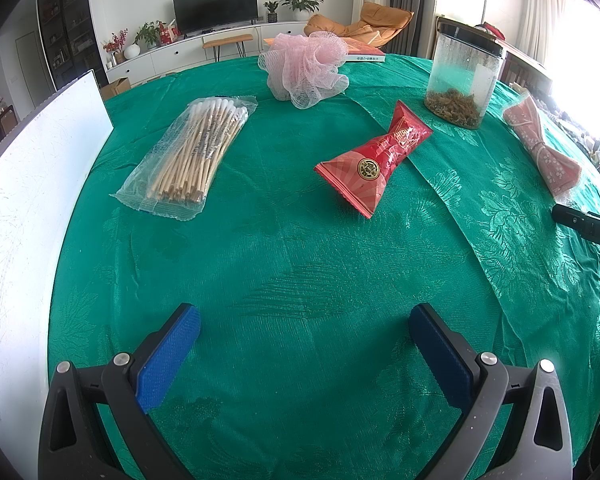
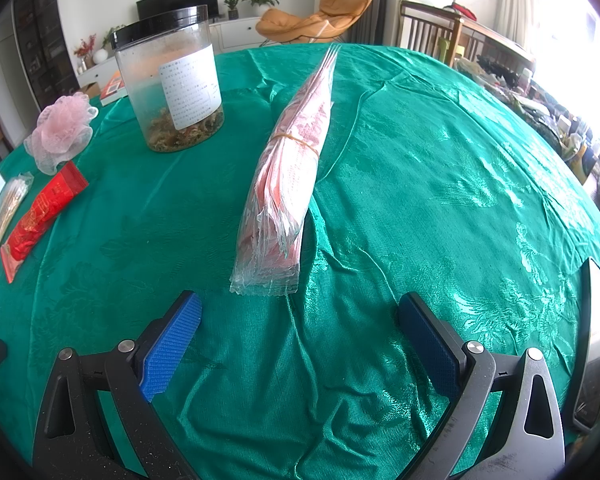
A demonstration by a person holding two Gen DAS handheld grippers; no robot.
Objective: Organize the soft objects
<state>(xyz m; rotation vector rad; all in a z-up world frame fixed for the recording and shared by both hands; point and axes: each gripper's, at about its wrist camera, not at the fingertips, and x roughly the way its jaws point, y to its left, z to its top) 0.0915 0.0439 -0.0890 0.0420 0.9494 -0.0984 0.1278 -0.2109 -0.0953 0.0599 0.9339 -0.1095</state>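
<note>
Over a green patterned tablecloth (image 1: 300,264), both grippers held low, nothing between the fingers. Left gripper (image 1: 304,320): blue pads wide apart, above bare cloth. Right gripper (image 2: 298,312): pads likewise spread, just short of the near end of a bundle of pink bags (image 2: 288,184) tied with a rubber band and lying lengthwise away toward the far edge.

Plenty of open cloth near the left gripper; white board (image 1: 32,184) standing along the left edge, closing that side. To the right of the bundle in the right view, a broad stretch of wrinkled cloth running to the table's rounded right edge, with a dark-framed flat object (image 2: 598,344) at the near right.

Farther out in the left view: bag of cotton swabs (image 1: 192,152) at left, red snack packet (image 1: 376,160) in the middle, pink mesh bath sponge (image 1: 306,68) beyond them, all apart from one another. Clear jar (image 2: 172,88) with black lid and dried contents at the far side, left of the bundle, near it but not touching.

White label on the jar printed in small lines, too fine to read; gold round emblem and gold characters on the red packet, unreadable. Letters "DAS" on a black part (image 1: 588,226) at the right edge of the left view. Book (image 1: 364,54) at the far edge behind the sponge.
</note>
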